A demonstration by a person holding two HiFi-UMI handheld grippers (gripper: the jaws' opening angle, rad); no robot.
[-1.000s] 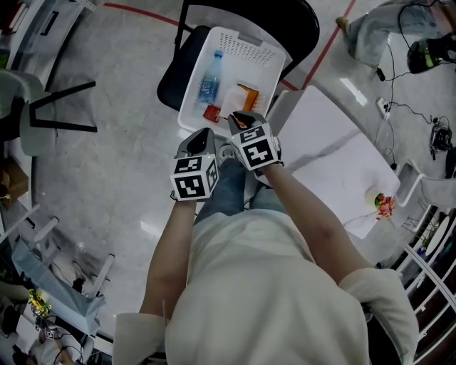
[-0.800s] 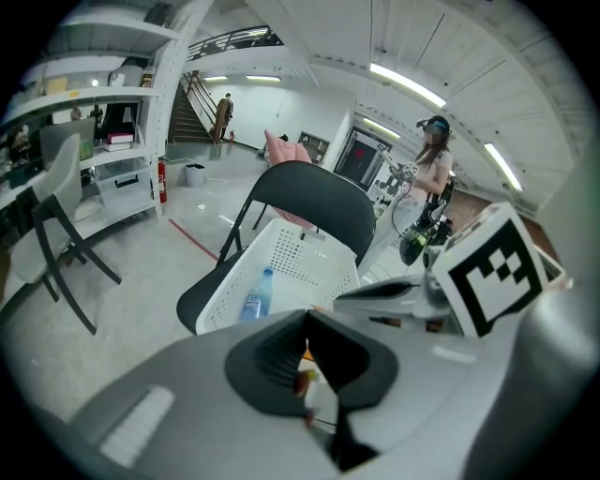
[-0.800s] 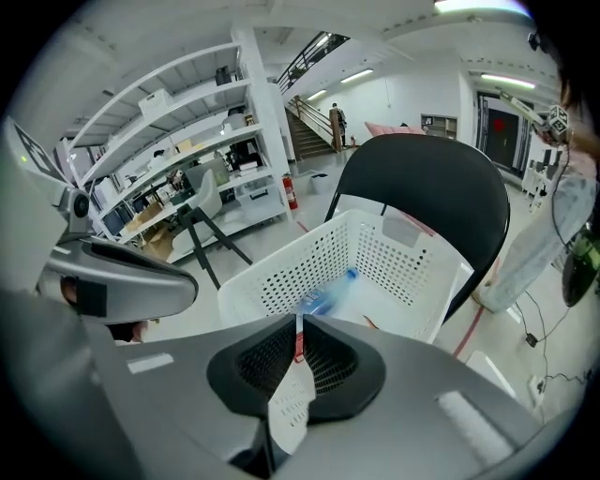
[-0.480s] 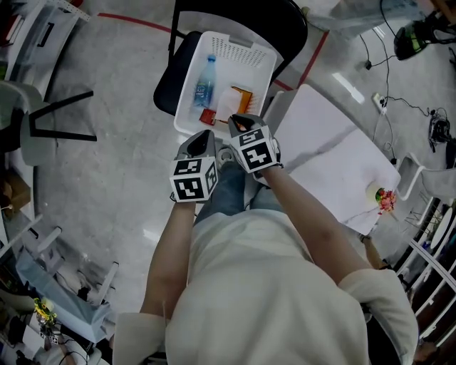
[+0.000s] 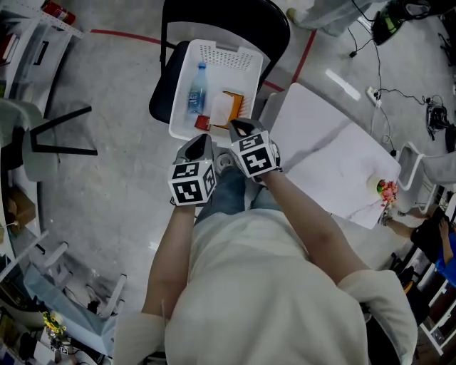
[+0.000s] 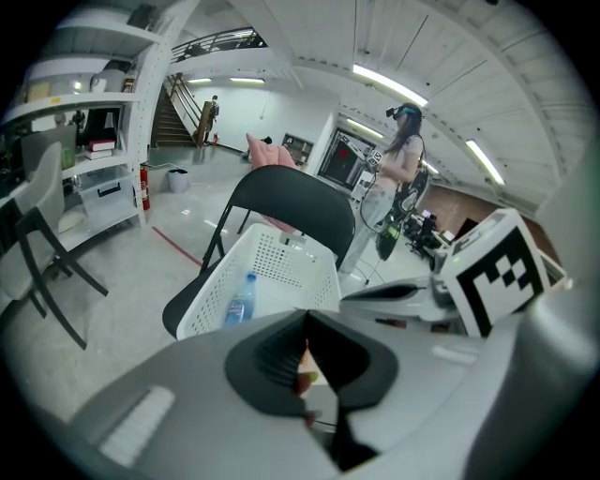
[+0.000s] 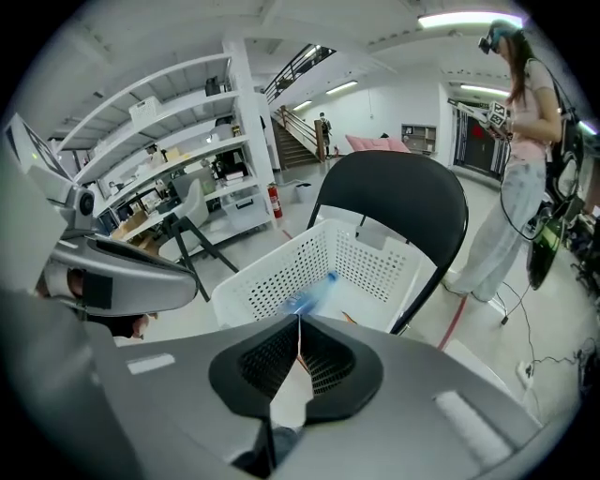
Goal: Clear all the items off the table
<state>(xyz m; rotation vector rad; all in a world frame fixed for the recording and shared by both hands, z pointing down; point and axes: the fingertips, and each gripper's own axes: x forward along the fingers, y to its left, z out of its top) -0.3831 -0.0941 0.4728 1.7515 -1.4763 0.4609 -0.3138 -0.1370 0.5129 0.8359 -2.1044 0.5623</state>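
A white perforated basket point(image 5: 246, 68) stands on a black chair point(image 5: 271, 21). In it lie a clear water bottle point(image 5: 196, 89), an orange and white packet point(image 5: 226, 108) and a small red item point(image 5: 202, 122). My left gripper point(image 5: 203, 140) and right gripper point(image 5: 239, 127) hang side by side at the basket's near rim, both shut and with nothing in them. The left gripper view shows the left gripper point(image 6: 307, 323) closed, with the basket point(image 6: 281, 258) and the bottle point(image 6: 239, 300) beyond. In the right gripper view the right gripper point(image 7: 298, 328) is closed before the basket point(image 7: 366, 253).
A white table point(image 5: 328, 160) stands to the right of the chair, with a small colourful item point(image 5: 385, 189) near its far corner. A grey chair point(image 5: 43, 128) stands at the left. Cables run over the floor at the upper right. A person point(image 7: 525, 141) stands beyond the chair.
The head view has shifted, so the chair and basket sit slightly higher and further left in the picture. Both grippers keep their place at the basket's near rim.
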